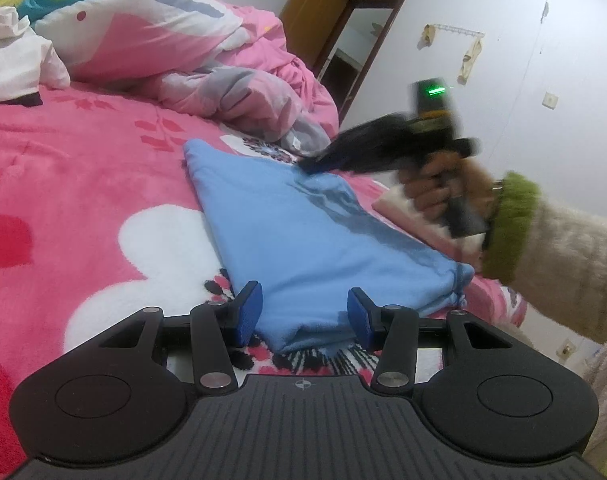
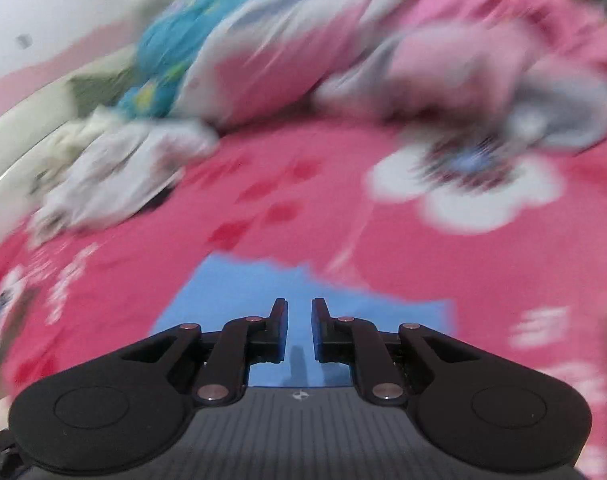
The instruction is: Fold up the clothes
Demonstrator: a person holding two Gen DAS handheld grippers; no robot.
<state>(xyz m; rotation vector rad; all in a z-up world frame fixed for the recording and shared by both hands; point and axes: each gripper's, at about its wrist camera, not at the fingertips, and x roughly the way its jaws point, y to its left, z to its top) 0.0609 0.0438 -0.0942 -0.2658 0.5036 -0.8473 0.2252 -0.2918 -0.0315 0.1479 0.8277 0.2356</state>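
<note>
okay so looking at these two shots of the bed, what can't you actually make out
- Left wrist view: the right claw over the blue garment is motion-smeared, so any contact is unclear.
- Left wrist view: the garment's near end sits between the left claw pads; any pinch is unclear.
- Right wrist view: the bedding pile is smeared.

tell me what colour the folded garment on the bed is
Light blue garment, clearest in the left wrist view.
</note>
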